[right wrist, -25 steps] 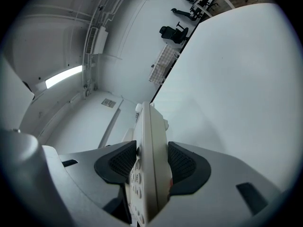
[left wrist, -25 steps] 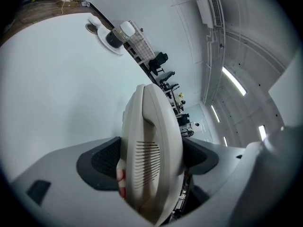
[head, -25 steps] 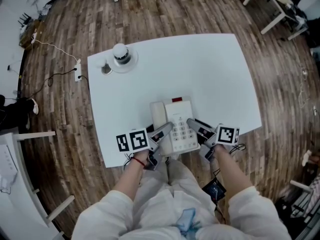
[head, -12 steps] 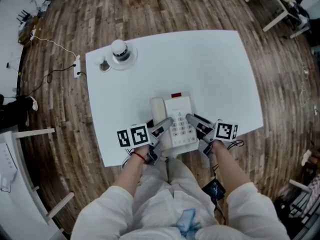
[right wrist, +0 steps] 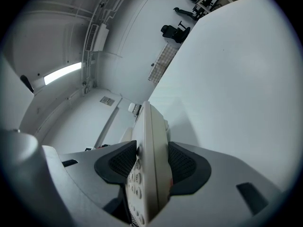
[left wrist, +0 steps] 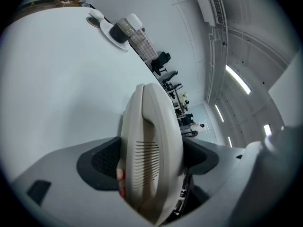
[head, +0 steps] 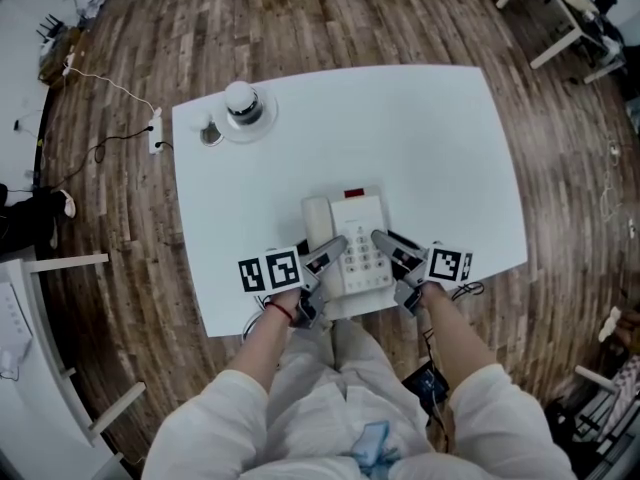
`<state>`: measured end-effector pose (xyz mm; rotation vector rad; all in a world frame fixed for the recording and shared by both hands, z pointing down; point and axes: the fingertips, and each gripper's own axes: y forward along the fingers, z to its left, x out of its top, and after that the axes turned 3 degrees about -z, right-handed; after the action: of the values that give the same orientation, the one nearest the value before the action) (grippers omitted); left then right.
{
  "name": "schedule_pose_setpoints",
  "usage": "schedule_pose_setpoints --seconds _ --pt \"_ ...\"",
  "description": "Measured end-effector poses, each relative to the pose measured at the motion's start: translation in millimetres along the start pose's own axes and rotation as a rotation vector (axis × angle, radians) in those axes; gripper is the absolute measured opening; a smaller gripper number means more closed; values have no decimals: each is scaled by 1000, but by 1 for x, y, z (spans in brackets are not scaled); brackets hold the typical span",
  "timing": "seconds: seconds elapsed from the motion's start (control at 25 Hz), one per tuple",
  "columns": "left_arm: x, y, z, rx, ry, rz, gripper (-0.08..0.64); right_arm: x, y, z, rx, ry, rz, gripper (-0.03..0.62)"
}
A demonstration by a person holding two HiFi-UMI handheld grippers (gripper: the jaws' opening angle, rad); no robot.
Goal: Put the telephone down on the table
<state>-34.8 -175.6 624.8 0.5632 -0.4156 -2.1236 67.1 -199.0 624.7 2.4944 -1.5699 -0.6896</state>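
Observation:
A white push-button telephone [head: 350, 243] with its handset on the left and a red patch at its far end is over the near edge of the white table [head: 420, 138]. My left gripper [head: 332, 253] is shut on its handset side and my right gripper [head: 383, 240] is shut on its keypad side. In the left gripper view the handset [left wrist: 149, 126] stands edge-on between the dark pads [left wrist: 106, 162] of the left gripper [left wrist: 151, 160]. In the right gripper view the keypad edge [right wrist: 151, 126] fills the right gripper [right wrist: 150, 164]. Whether the telephone touches the table cannot be told.
A white dish with a domed, dark-ringed object [head: 241, 108] stands at the table's far left corner and also shows as a dish [left wrist: 118, 32] in the left gripper view. A power strip [head: 155, 138] and cable lie on the wooden floor. Another table [head: 560, 8] stands at the far right.
Hardly anything: the view has shifted slightly. Both grippers keep their hold on the telephone at the same place over the table's near edge.

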Motion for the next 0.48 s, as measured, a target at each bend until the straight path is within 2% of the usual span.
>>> schedule_pose_setpoints --seconds 0.48 --pt "2 2 6 10 30 7 396 -1 5 -7 20 -3 -10 225"
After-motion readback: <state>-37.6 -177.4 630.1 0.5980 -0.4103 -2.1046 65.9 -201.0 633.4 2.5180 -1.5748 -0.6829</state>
